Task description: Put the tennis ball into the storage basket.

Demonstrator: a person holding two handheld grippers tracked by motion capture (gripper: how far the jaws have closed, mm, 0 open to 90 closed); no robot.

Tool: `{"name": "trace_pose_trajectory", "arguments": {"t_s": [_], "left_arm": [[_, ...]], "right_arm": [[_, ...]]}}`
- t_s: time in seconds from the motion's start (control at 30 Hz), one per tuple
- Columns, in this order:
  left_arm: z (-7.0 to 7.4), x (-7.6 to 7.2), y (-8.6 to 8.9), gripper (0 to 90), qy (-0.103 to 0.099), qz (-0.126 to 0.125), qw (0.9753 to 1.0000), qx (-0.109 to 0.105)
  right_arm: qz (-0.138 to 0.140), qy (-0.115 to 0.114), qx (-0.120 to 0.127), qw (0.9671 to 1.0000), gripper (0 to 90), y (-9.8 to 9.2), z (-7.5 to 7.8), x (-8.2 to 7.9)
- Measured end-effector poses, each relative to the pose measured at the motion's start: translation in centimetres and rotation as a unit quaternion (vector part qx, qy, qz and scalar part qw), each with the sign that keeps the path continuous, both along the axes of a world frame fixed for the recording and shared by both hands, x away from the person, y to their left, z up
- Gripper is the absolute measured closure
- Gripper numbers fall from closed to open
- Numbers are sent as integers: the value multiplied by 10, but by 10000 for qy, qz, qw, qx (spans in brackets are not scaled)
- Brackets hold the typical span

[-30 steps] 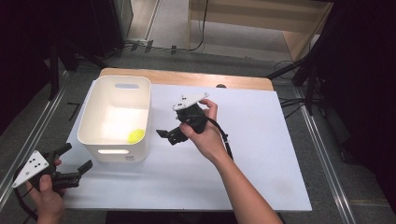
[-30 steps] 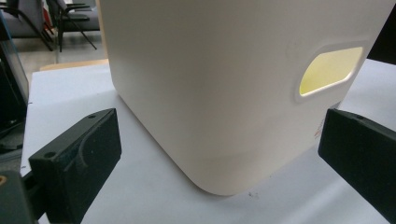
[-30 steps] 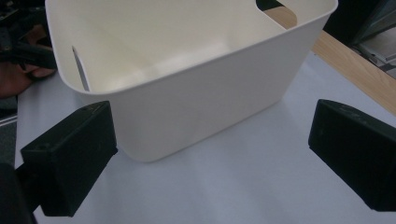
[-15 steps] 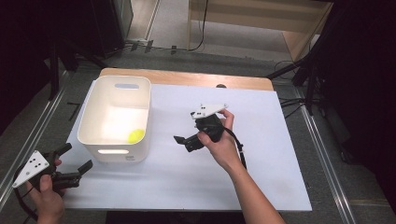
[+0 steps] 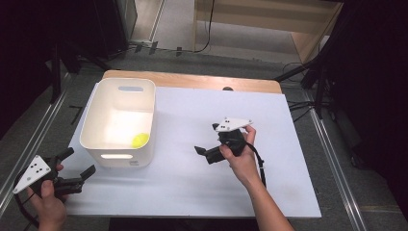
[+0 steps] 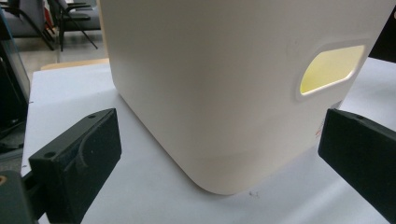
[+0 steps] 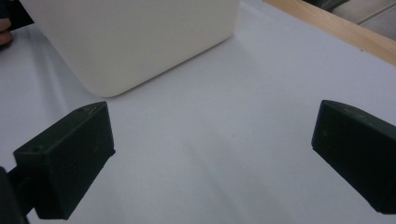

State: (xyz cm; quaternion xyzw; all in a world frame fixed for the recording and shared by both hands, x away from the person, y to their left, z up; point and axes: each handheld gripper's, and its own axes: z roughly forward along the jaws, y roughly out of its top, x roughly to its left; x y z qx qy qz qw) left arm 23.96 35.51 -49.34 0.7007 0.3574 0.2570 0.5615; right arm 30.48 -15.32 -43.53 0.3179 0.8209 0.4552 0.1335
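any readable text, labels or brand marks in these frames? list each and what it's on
None can be read.
A small reddish mark low on the white bin, beside the left gripper's far jaw: too small and half hidden to read.
A faint mark low on the bin's front in the high view, right of its handle slot: blurred.
The grey plates on both grippers carry only dots.

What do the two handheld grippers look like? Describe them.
Both the left gripper and the right gripper are black, with two blocky jaws and a pale grey three-cornered plate dotted with small dark holes on top. A thin black cable trails from each. The forearms are bare, without sleeves.
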Motion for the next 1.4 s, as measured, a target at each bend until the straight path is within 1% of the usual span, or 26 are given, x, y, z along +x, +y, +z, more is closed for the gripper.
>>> {"name": "trace_pose_trajectory", "arguments": {"t_s": [0.07, 0.1, 0.17, 0.27, 0.33, 0.37, 0.47, 0.53, 0.57, 0.6, 0.7, 0.83, 0.9, 0.93, 0.97, 1.0, 1.07, 1.1, 1.13, 1.17, 1.2, 1.27, 1.3, 1.4], "left_arm": [[0, 0, 0, 0, -3, -6, 10000, -4], [0, 0, 0, 0, -3, -6, 10000, -4], [0, 0, 0, 0, -6, 0, 10000, 5], [0, 0, 0, 0, -5, 3, 10000, 9], [0, 0, 0, 0, -5, 6, 10000, 13], [0, 0, 0, 0, -5, 6, 10000, 13], [0, 0, 0, 0, -3, 8, 10000, 5], [0, 0, 0, 0, -2, 10, 10000, 4], [0, 0, 0, 0, -4, 7, 10000, 6], [0, 0, 0, 0, -4, 7, 10000, 6], [0, 0, 0, 0, -3, 12, 10000, 5], [0, 0, 0, 0, 9, 25, 10000, 15], [0, 0, 0, 0, 10, 19, 10000, 32], [0, 0, 0, 0, 10, 19, 10000, 32], [0, 0, 0, 0, 7, 11, 10000, 29], [0, 0, 0, 0, 7, 11, 10000, 29], [0, 0, 0, 0, 11, 17, 10000, 34], [0, 0, 0, 0, 11, 17, 10000, 34], [0, 0, -1, 0, 15, 26, 10000, 35], [0, 0, -1, 0, 15, 26, 10000, 35], [0, 0, -1, 0, 20, 23, 10000, 32], [0, 0, -1, 0, 15, 12, 10000, 47], [0, 0, -1, 0, 13, 7, 10000, 55], [0, 0, -1, 0, 14, 8, 10000, 52]], "right_arm": [[-100, 2, 55, 9999, 0, -10, -4, -4], [-100, 2, 55, 9999, 0, -10, -4, -4], [-201, -24, 101, 9997, 0, -20, -8, -7], [-274, -44, 170, 9995, 0, -29, -11, -11], [-356, -53, 183, 9992, 0, -35, -14, -13], [-356, -53, 183, 9992, 0, -35, -14, -13], [-505, -38, 226, 9985, 0, -46, -21, -18], [-527, -33, 235, 9983, 0, -48, -22, -18], [-574, -47, 272, 9980, 0, -55, -25, -21], [-574, -47, 272, 9980, 0, -55, -25, -21], [-725, -65, 326, 9968, 0, -65, -30, -27], [-807, -41, 343, 9961, 0, -72, -36, -30], [-890, -29, 364, 9954, 0, -80, -42, -34], [-890, -29, 364, 9954, 0, -80, -42, -34], [-963, -25, 355, 9947, 0, -86, -46, -38], [-963, -25, 355, 9947, 0, -86, -46, -38], [-1050, -41, 388, 9937, 0, -94, -50, -42], [-1050, -41, 388, 9937, 0, -94, -50, -42], [-1117, -8, 429, 9928, 0, -100, -53, -46], [-1117, -8, 429, 9928, 0, -100, -53, -46], [-1172, -32, 434, 9922, 0, -106, -55, -49], [-1242, -45, 439, 9913, 0, -112, -58, -52], [-1291, -17, 461, 9906, 0, -115, -59, -54], [-1345, -36, 486, 9897, 0, -120, -62, -57]]}}
